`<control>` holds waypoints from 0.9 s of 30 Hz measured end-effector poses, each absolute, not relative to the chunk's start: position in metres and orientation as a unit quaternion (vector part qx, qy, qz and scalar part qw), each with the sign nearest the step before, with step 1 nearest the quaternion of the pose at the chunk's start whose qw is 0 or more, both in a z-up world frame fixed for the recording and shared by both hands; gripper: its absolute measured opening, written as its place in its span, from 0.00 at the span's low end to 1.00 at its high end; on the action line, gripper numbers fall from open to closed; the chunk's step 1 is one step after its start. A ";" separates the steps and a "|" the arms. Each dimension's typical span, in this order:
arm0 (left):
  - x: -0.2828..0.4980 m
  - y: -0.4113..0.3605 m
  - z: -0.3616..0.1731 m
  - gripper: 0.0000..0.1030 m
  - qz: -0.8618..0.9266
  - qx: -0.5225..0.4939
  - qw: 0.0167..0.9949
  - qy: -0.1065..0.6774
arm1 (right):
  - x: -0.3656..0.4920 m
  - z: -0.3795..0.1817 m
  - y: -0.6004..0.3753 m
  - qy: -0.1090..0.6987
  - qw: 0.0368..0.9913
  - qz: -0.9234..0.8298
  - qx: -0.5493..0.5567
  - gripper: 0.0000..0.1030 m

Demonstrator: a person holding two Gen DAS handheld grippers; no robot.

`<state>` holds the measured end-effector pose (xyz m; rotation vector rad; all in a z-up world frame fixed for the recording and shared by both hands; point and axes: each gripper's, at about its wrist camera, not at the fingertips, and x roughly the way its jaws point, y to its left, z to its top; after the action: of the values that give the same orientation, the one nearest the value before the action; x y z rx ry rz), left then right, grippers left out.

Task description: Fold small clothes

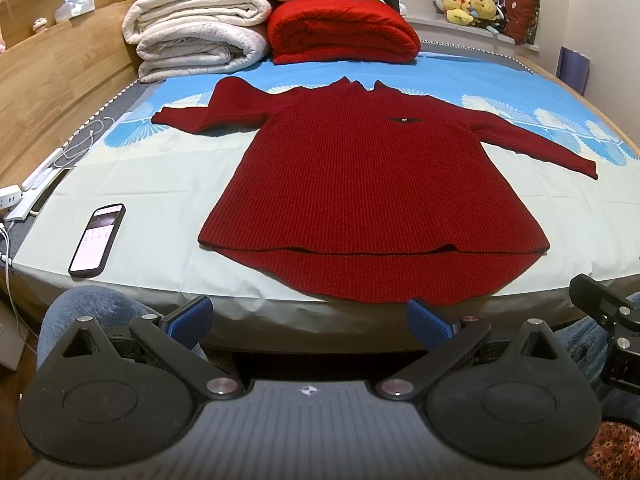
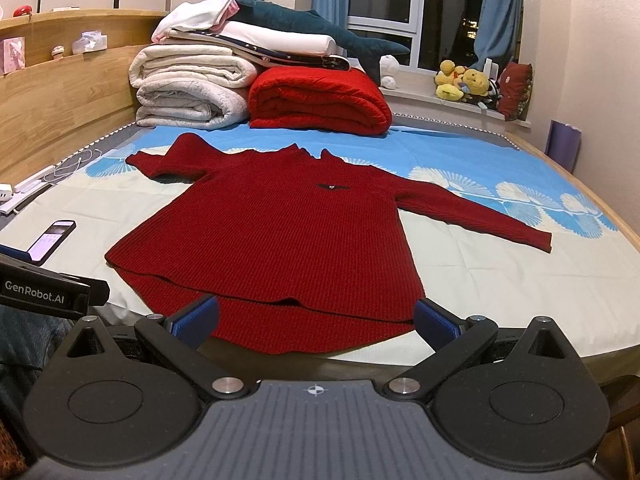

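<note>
A dark red knit sweater [image 1: 360, 184] lies flat and face up on the bed, its hem toward me and both sleeves spread out; the left sleeve is bent back on itself. It also shows in the right wrist view [image 2: 280, 240]. My left gripper [image 1: 310, 320] is open and empty, held off the near edge of the bed below the hem. My right gripper [image 2: 316, 320] is open and empty, just short of the hem. The left gripper's body [image 2: 44, 288] shows at the left of the right wrist view.
A phone [image 1: 98, 240] lies on the bed sheet [image 1: 152, 200] left of the sweater. Folded white quilts [image 1: 196, 32] and a red blanket [image 1: 344, 32] are stacked at the head. Cables and a power strip [image 1: 24, 196] lie along the wooden headboard side. Plush toys [image 2: 464, 80] sit on the windowsill.
</note>
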<state>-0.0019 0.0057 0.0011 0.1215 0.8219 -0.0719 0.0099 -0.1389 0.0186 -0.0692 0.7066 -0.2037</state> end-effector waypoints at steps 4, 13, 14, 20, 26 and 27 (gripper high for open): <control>-0.002 0.006 0.001 1.00 -0.035 0.059 0.914 0.399 | 0.010 0.019 -0.139 0.345 0.933 -0.099 -0.034 0.99; -0.002 0.006 0.001 1.00 -0.036 0.059 0.914 0.400 | 0.011 0.019 -0.137 0.345 0.933 -0.098 -0.037 0.99; -0.002 0.005 0.001 1.00 -0.036 0.059 0.914 0.400 | 0.011 0.019 -0.136 0.345 0.933 -0.098 -0.037 0.99; -0.003 0.004 0.002 1.00 -0.038 0.060 0.913 0.401 | 0.011 0.019 -0.135 0.344 0.933 -0.097 -0.039 0.99; -0.002 0.004 0.002 1.00 -0.039 0.060 0.913 0.403 | 0.012 0.019 -0.135 0.344 0.933 -0.096 -0.039 0.99; -0.001 0.004 0.002 1.00 -0.040 0.059 0.912 0.404 | 0.013 0.019 -0.136 0.344 0.933 -0.098 -0.039 0.99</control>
<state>-0.0012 0.0039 0.0022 0.1223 0.8320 -0.0816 0.0130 -0.1357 0.0189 -0.0805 0.7046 -0.2001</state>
